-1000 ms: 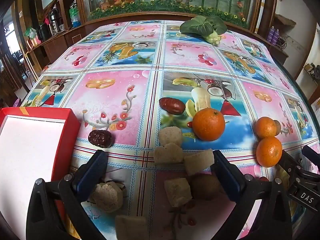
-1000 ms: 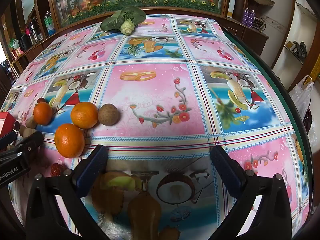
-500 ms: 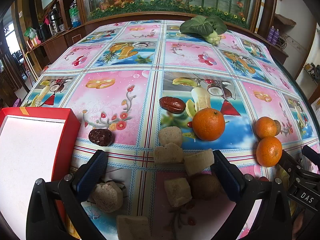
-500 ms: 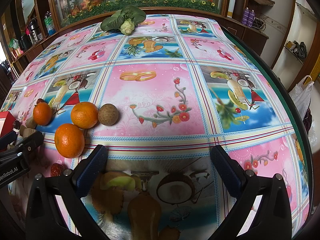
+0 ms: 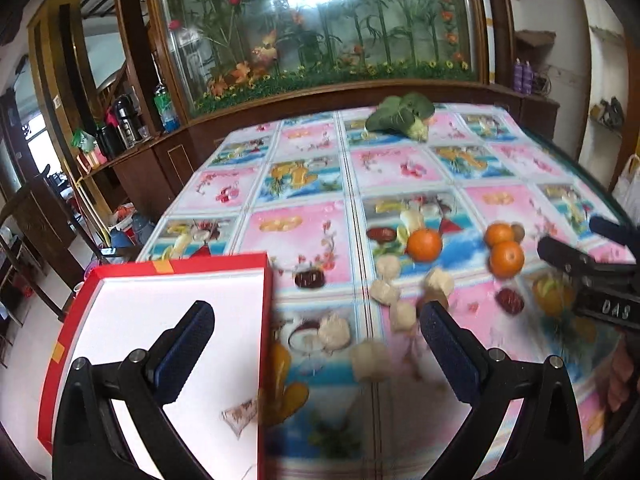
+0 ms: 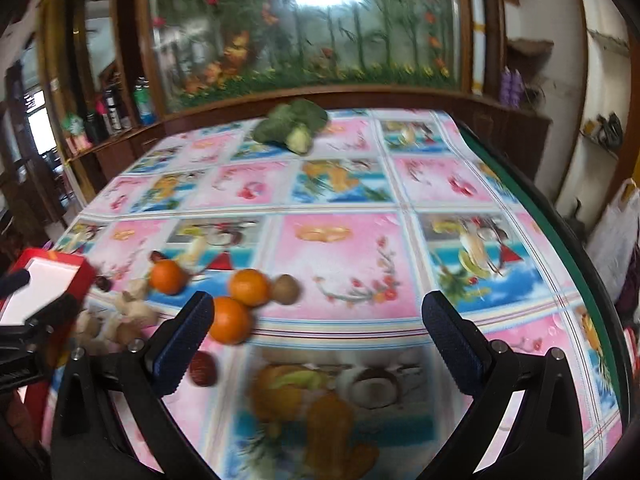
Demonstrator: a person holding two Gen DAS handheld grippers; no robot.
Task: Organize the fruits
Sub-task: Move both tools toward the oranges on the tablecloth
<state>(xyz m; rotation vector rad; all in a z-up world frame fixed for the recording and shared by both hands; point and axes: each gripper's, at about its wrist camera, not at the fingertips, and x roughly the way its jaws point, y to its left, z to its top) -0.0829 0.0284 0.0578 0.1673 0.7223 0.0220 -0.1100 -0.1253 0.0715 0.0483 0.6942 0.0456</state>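
Three oranges [image 5: 425,244] [image 5: 499,234] [image 5: 507,259] lie on the flowered tablecloth [image 5: 304,236] with a brown kiwi [image 5: 519,233] and dark red dates [image 5: 310,279]. Several beige cake pieces [image 5: 383,292] are scattered among them. A red box [image 5: 160,320] with a white inside sits at the left. My left gripper [image 5: 316,320] hangs open and empty above the box's right edge. My right gripper [image 6: 318,312] is open and empty over the cloth, right of the oranges [image 6: 230,320] and kiwi [image 6: 285,289]. Both views are blurred.
A green bok choy [image 5: 400,118] lies at the far end of the table. A wooden cabinet with a glass plant display [image 5: 320,32] stands behind it. The table's green rim [image 6: 560,232] runs down the right side. Bottles [image 5: 166,108] stand on a ledge at the left.
Both grippers have risen and pulled back from the table, so the fruit looks smaller and farther. The left one has shifted left over the red box. Both jaws stay open.
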